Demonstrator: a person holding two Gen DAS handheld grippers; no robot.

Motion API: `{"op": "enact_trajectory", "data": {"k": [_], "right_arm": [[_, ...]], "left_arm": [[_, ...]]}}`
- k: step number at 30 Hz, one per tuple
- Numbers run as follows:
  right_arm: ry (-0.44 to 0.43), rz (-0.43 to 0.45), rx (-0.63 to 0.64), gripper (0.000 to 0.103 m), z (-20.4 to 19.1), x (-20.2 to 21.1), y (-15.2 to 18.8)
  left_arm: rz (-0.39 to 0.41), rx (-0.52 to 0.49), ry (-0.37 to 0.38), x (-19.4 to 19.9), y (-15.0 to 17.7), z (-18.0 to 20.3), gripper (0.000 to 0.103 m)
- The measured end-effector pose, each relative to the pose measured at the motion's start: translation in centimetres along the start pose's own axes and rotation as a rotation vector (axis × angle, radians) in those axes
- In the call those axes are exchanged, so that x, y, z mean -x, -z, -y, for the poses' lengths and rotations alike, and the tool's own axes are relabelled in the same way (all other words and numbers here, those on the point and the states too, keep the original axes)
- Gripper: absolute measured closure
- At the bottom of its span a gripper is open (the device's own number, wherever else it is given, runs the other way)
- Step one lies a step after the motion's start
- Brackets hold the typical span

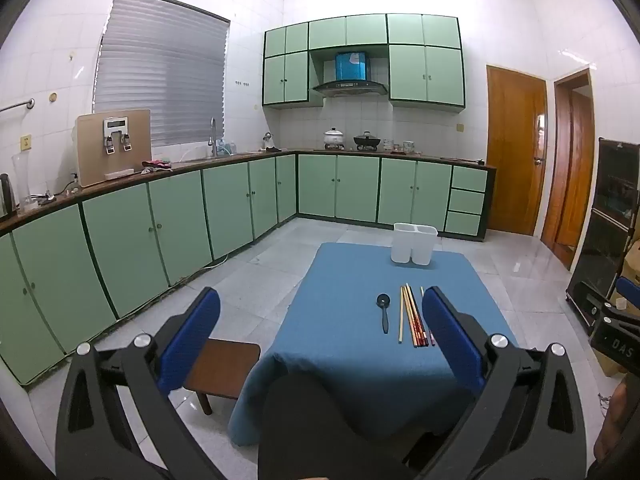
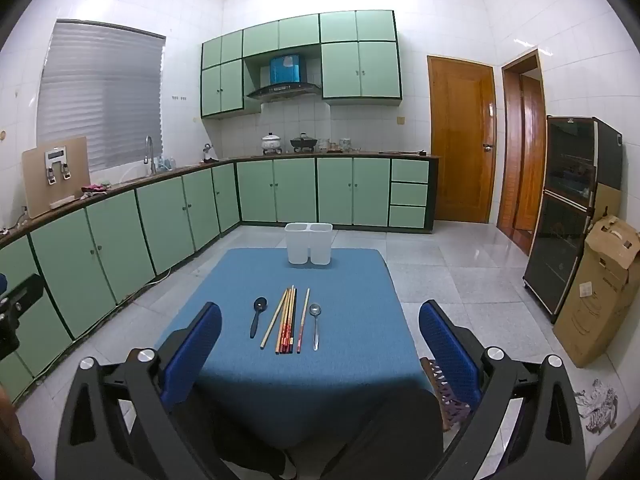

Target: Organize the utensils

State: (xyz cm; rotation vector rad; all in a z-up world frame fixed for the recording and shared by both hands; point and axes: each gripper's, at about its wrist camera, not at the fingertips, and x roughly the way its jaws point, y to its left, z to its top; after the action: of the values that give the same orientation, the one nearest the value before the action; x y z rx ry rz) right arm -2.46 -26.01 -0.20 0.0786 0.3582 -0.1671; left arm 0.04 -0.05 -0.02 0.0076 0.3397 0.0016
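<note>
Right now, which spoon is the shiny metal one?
The silver spoon at the right end of the row, beyond the chopsticks. The black spoon lies at the left end.

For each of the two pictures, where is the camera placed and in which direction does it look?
Left wrist view: sits on the left gripper, held left of and before the blue table, facing the kitchen; its open jaws and the right gripper's edge show.
Right wrist view: sits on the right gripper, more centred before the table, facing the same way; its open jaws show.
Both share the white holder, chopsticks and black spoon; the metal spoon shows only in the right view.
</note>
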Motion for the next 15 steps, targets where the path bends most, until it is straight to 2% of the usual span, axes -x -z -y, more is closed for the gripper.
{"op": "enact_trajectory", "data": {"k": [15], "right_arm": [[-0.003,0.011,-0.002,0.006,0.11,-0.03,0.12]], "left_arm": [[0.015,0.003,0.005,0.38,0.02,-0.13,0.005]]}}
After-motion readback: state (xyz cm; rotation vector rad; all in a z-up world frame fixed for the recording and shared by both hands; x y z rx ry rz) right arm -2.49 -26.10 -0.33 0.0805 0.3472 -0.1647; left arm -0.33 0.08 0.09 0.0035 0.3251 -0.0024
